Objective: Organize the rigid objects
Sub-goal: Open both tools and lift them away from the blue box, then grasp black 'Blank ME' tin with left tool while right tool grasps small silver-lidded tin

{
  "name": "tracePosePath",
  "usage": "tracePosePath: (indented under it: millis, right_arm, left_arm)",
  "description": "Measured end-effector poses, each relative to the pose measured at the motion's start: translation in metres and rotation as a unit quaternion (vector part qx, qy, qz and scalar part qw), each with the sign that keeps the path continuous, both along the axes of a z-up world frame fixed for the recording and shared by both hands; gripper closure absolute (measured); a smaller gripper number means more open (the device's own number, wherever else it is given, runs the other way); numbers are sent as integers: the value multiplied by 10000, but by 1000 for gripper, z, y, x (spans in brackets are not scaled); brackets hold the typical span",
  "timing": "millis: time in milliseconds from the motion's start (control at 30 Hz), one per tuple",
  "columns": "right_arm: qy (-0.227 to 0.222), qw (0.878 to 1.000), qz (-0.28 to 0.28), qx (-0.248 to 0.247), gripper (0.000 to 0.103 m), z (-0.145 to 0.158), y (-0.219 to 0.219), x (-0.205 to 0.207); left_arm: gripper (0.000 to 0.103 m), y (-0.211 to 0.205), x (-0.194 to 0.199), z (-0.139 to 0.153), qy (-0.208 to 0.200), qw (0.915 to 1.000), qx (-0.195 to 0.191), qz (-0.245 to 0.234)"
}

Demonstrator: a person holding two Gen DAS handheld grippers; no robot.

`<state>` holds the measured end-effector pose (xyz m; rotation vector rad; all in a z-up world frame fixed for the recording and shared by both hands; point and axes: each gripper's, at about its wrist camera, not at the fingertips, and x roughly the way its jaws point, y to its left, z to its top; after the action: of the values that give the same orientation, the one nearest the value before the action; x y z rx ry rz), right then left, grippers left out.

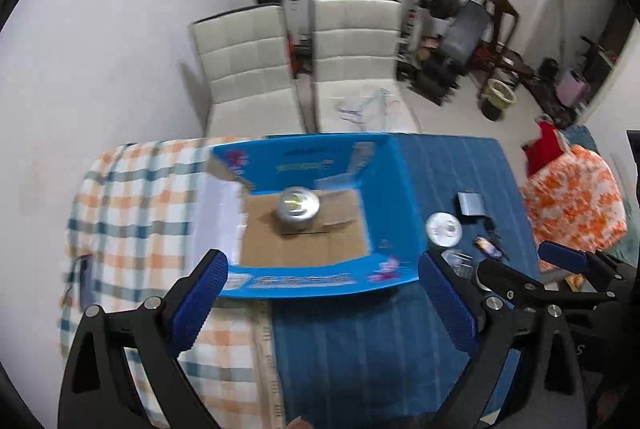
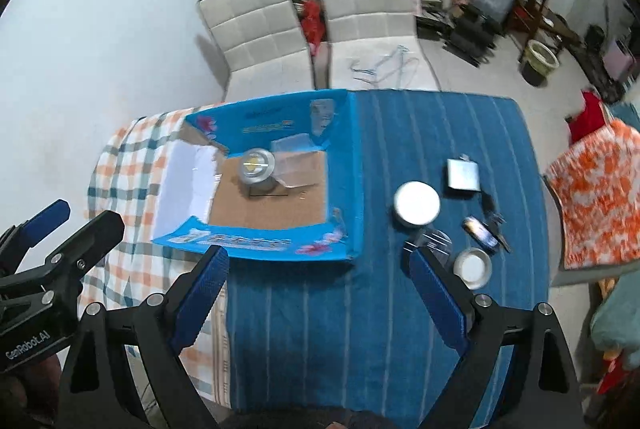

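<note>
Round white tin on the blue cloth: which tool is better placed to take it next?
Right, probably. The right tool is open and empty, with the round white tin just ahead on its own side. The left tool, also open, faces the blue box.

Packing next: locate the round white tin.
In the right wrist view, the round white tin sits on the blue striped cloth, right of the blue cardboard box, beside the flat metal flask.
</note>
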<state>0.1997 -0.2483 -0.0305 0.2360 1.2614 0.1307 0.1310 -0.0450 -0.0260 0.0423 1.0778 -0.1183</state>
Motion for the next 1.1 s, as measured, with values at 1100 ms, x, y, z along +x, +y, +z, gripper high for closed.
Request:
tracePosePath:
  millis: [1100]
  right_arm:
    - [1979,9578,-2043,405,16,-267,-267,-20]
  left_arm:
    - [29,-243,47,-308,2261,9694,340,-893]
